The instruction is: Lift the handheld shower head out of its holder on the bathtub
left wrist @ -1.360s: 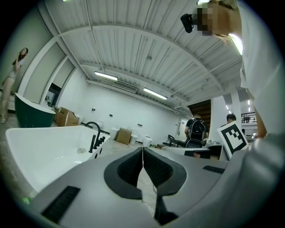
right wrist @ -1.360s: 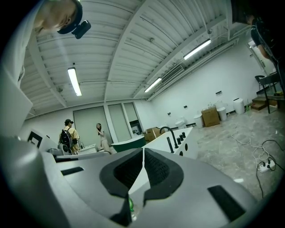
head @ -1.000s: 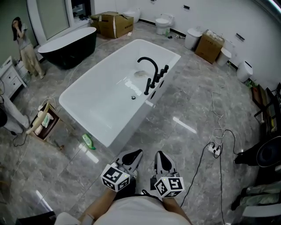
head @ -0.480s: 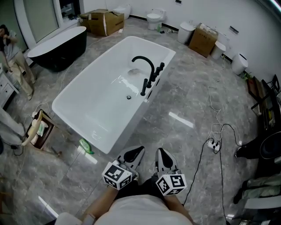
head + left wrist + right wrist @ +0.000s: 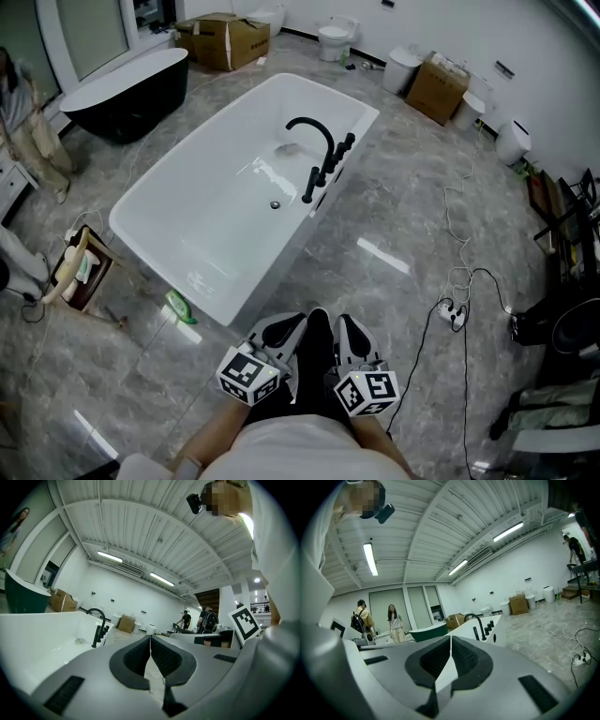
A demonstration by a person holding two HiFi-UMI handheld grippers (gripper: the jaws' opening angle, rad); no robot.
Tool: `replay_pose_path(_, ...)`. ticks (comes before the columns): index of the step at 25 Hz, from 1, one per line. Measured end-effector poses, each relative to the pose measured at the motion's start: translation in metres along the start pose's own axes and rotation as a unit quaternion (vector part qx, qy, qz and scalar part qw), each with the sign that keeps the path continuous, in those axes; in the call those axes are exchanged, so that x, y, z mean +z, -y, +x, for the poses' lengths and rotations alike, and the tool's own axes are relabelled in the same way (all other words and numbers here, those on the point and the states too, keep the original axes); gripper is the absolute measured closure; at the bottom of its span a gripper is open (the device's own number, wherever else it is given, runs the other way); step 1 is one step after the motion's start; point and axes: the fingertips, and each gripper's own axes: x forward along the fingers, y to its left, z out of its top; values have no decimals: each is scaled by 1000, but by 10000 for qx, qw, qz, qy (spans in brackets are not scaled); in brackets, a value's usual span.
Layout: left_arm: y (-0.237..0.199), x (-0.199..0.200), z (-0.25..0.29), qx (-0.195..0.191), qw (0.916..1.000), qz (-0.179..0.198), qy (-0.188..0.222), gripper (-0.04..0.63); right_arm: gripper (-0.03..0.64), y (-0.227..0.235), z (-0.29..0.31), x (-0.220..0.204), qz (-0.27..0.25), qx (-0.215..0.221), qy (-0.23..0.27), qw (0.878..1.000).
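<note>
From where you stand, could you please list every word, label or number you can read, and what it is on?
No readable text in any view.
Cardboard box: any print too small to read.
Left marker cube and right marker cube: square patterns only, no words.

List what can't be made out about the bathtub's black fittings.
- Head view: black fittings too small to tell shower head from knobs.
- Left gripper view: fittings tiny and distant; holder unreadable.
- Right gripper view: same fittings small; shower head not distinguishable.
</note>
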Motion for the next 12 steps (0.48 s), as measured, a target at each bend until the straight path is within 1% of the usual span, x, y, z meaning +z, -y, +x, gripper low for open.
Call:
replay_pose_path(5, -10, 1, 7, 122, 9999, 4, 24, 583, 598, 4, 13, 2, 25, 114, 38, 9999)
replay_pose_path(12, -25, -1, 25, 200, 9997, -6, -100, 583, 598, 17, 36, 9, 30, 131, 110, 9998)
